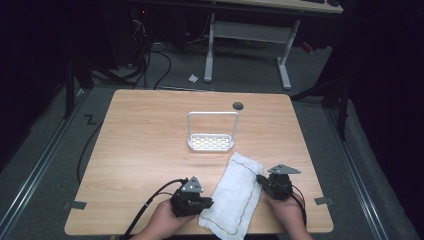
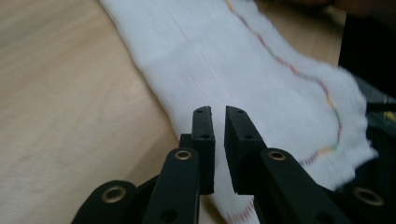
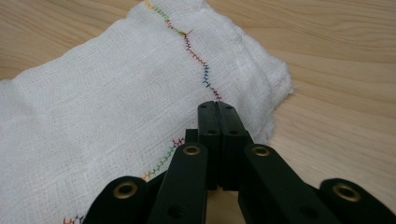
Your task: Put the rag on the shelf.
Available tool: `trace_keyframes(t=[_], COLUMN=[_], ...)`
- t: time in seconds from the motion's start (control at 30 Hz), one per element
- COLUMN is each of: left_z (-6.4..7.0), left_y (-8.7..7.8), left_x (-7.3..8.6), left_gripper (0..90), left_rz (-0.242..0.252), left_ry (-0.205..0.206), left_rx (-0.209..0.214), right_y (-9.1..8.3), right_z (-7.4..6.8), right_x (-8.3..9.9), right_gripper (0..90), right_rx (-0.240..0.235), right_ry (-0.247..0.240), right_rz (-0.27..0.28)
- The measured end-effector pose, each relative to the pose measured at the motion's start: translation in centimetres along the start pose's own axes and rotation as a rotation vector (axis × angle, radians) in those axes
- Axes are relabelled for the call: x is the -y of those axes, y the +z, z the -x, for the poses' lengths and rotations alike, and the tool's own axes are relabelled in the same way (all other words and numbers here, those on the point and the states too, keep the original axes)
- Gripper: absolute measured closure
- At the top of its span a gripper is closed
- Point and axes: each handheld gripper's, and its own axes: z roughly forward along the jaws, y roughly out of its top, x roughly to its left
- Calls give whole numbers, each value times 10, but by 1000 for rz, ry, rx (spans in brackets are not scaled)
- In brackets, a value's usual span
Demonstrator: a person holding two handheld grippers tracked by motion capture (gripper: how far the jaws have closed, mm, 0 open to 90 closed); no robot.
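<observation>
Standing empty beyond the white cloth point(image 1: 234, 194) is a white rack point(image 1: 211, 142).

A light wooden counter point(image 1: 140, 145) with rounded corners carries a small white rack point(image 1: 211, 142) with a perforated base and a tall wire handle, set near its middle. Nearer the person than the rack and slightly to its right lies a white gauze cloth point(image 1: 232, 192) edged with coloured stitching, reaching the counter's near edge. Beyond the rack, near the far edge, is a round dark grommet hole point(image 1: 238, 106).

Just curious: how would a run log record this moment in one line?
left gripper: open, at cloth | right gripper: shut, over cloth | rack: untouched
</observation>
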Motion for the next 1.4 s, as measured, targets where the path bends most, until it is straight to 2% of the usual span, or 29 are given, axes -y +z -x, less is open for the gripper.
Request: trace_keyframes(t=[0.07,0.13,0.17,0.2,0.23,0.37,0.4,0.47,0.5,0.57,0.63,0.67,0.7,0.73,0.83,0.87,0.9,0.93,0.97,1.03,1.07,1.1,1.17,1.2,1.23,1.3,1.33,1.37,1.4], left_z=[-7,-9,-11,-11,-13,-17,-15,-14,-11,-9,-7,-6,-6,-8,-10,-9,-9,-11,-11,-16,-16,-24,-36,-36,-42,-50,-61,-61,-68], left_y=[1,4,15,15,26,34,33,30,21,16,4,-2,-2,-6,-7,-6,-6,-8,-8,-12,-12,-18,-21,-21,-20,-18,-14,-14,-9], left_x=[-8,-11,-17,-17,-21,-19,-13,-9,0,6,16,22,22,27,28,27,27,26,26,23,23,20,16,16,13,9,5,5,4], left_gripper=[807,820,822,822,822,821,822,823,830,838,840,842,842,842,843,846,850,848,846,813,781,759,703,660,660,599,552,546,544], left_rz=[32,34,21,21,3,-24,-41,-36,-38,-37,-38,-38,-38,-20,-12,-14,-14,12,12,52,52,91,123,123,134,135,152,152,156], left_ry=[-17,-15,5,5,23,31,48,47,48,52,48,54,54,36,23,18,18,1,1,-1,-1,-21,-62,-62,-73,-81,-131,-131,-175], left_rx=[-12,-19,-39,-39,-70,-94,-111,-114,-114,-117,-125,-139,-139,-137,-132,-129,-129,-106,-106,-145,-145,-192,-211,-211,-241,-296,-311,-311,-312], right_y=[4,7,12,13,15,20,23,24,28,29,30,32,32,33,33,32,32,27,25,20,18,16,14,14,13,12,11,12,12], right_z=[-7,-11,-18,-21,-24,-34,-43,-46,-55,-59,-71,-82,-82,-88,-90,-89,-89,-87,-86,-81,-78,-75,-70,-70,-68,-64,-62,-61,-60], right_x=[-4,-6,-10,-11,-13,-16,-19,-20,-22,-22,-21,-22,-22,-22,-22,-20,-20,-17,-17,-15,-14,-14,-12,-12,-12,-13,-14,-15,-15], right_gripper=[900,900,900,900,900,900,900,900,900,900,900,900,900,899,897,783,783,773,772,769,767,766,760,760,752,733,721,715,709], right_rx=[-12,-16,-26,-28,-34,-56,-72,-77,-96,-106,-129,-142,-142,-136,-137,-132,-132,-140,-133,-130,-135,-136,-133,-133,-133,-132,-143,-149,-153], right_ry=[-15,-21,-47,-49,-57,-76,-100,-108,-126,-134,-146,-193,-193,-221,-224,-217,-217,-209,-211,-203,-190,-179,-165,-165,-161,-139,-123,-123,-115], right_rz=[-8,-9,-10,-11,-12,-14,-17,-17,-17,-15,-15,-9,-9,-8,-2,15,15,51,55,70,75,77,83,83,90,101,105,107,103])
